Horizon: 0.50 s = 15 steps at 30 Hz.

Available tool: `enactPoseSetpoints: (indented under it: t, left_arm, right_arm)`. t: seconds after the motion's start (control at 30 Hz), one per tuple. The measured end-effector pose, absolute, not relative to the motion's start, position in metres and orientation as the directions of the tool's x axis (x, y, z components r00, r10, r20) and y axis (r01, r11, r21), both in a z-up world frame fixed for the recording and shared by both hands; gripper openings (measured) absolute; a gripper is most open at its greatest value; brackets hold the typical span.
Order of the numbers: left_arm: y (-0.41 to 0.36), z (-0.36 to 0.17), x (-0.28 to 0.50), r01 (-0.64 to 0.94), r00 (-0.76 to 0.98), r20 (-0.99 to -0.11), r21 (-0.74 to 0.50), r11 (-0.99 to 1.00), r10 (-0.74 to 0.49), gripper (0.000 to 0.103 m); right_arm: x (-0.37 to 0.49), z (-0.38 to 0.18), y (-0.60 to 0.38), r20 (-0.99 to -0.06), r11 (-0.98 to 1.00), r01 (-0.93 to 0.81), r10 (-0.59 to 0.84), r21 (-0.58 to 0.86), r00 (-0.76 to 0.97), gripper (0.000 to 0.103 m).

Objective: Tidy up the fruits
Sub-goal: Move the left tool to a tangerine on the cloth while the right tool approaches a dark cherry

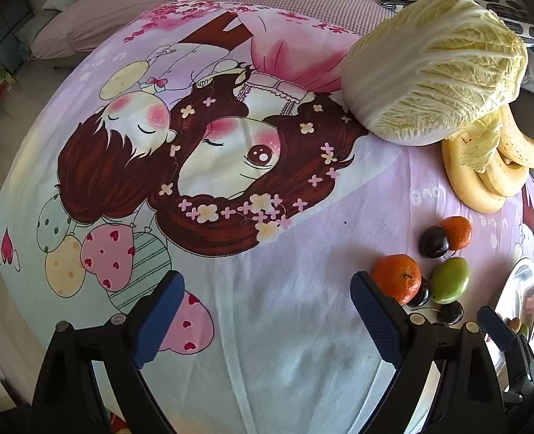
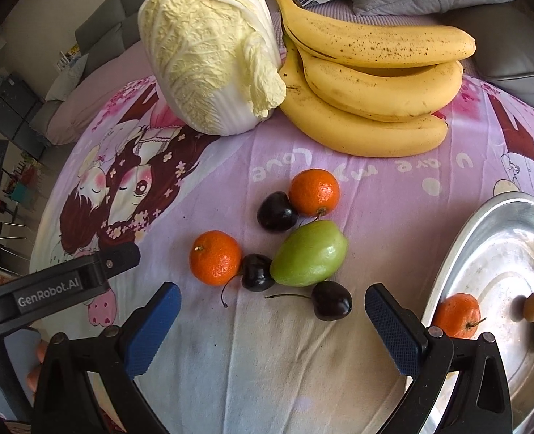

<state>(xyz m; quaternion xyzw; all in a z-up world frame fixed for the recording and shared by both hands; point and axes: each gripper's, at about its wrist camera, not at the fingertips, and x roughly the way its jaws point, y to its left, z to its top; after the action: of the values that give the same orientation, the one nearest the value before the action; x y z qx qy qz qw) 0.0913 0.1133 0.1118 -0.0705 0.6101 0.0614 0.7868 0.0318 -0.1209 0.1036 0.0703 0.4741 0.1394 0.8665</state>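
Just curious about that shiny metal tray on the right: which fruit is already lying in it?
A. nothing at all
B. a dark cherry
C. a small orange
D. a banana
C: a small orange lies inside the metal tray; the bananas and cherries are on the cloth.

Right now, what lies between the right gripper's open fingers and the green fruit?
In the right wrist view, one dark cherry lies between the right gripper and the green fruit; otherwise bare cloth.
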Motion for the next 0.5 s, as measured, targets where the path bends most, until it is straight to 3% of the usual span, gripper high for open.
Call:
enactPoseSetpoints:
  t: [0.17,0.5]
  left_arm:
    - [0.105,0.109,0.091,-0.177,0.249,-0.969,-0.050,0.983,-0.005,0.093]
    - [0.098,0.108,0.094,-0.164,0.312,-0.939,-0.207,0.965,-0.148,0.095]
  right_arm:
    - [0.030,0.108,-0.131,-0.794,0.949,-0.196,0.315,0.248,0.520,0.103]
    - [0.033,0.114,-0.152,-0.764,0.937,-0.188,0.348,0.293,0.543,0.103]
